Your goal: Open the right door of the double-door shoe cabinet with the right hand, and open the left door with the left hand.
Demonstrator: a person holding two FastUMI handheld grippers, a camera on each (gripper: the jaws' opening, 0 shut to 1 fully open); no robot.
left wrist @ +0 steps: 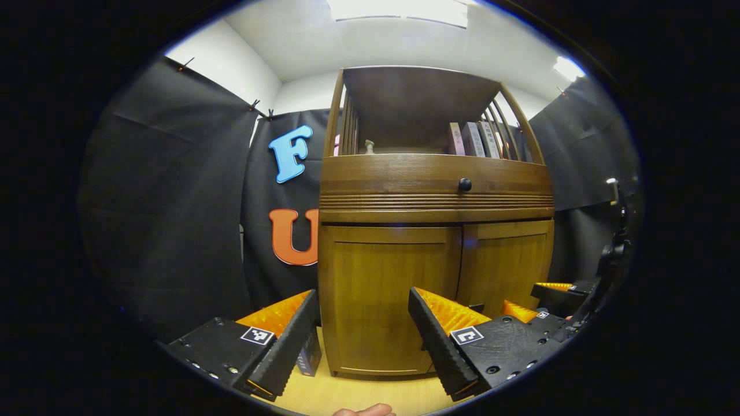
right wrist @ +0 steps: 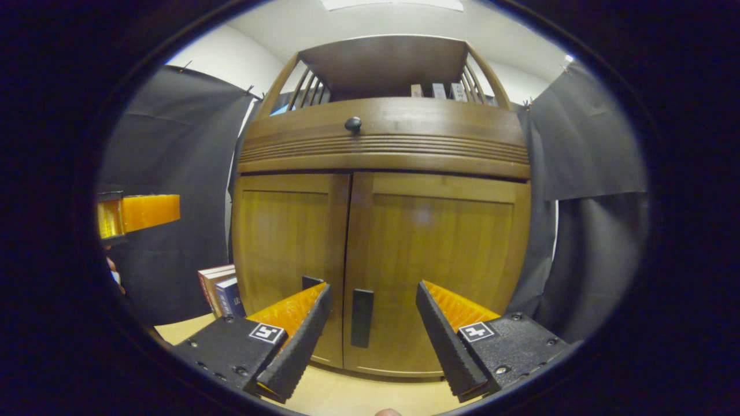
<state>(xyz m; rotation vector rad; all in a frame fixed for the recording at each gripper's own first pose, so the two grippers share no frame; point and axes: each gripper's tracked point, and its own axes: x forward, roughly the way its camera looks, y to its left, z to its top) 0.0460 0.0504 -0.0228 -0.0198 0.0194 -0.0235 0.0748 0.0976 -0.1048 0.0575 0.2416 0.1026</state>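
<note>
2 closed doors (right wrist: 430,271), 1 knob (right wrist: 352,123).

My surroundings, non-task items: upper open shelf (left wrist: 404,110) w/ slatted sides holds upright books (left wrist: 475,140) at its right end & a small pale figurine (left wrist: 369,147) toward its left. Below the shelf, a drawer front w/ one round dark knob (left wrist: 465,185) and a band of horizontal grooves (right wrist: 381,149). On the light wood floor (right wrist: 347,396), a few books (right wrist: 219,289) stand upright beside the cabinet's left side, near the black cloth wall (right wrist: 167,144); ceiling light panel (left wrist: 399,10) overhead.
</note>
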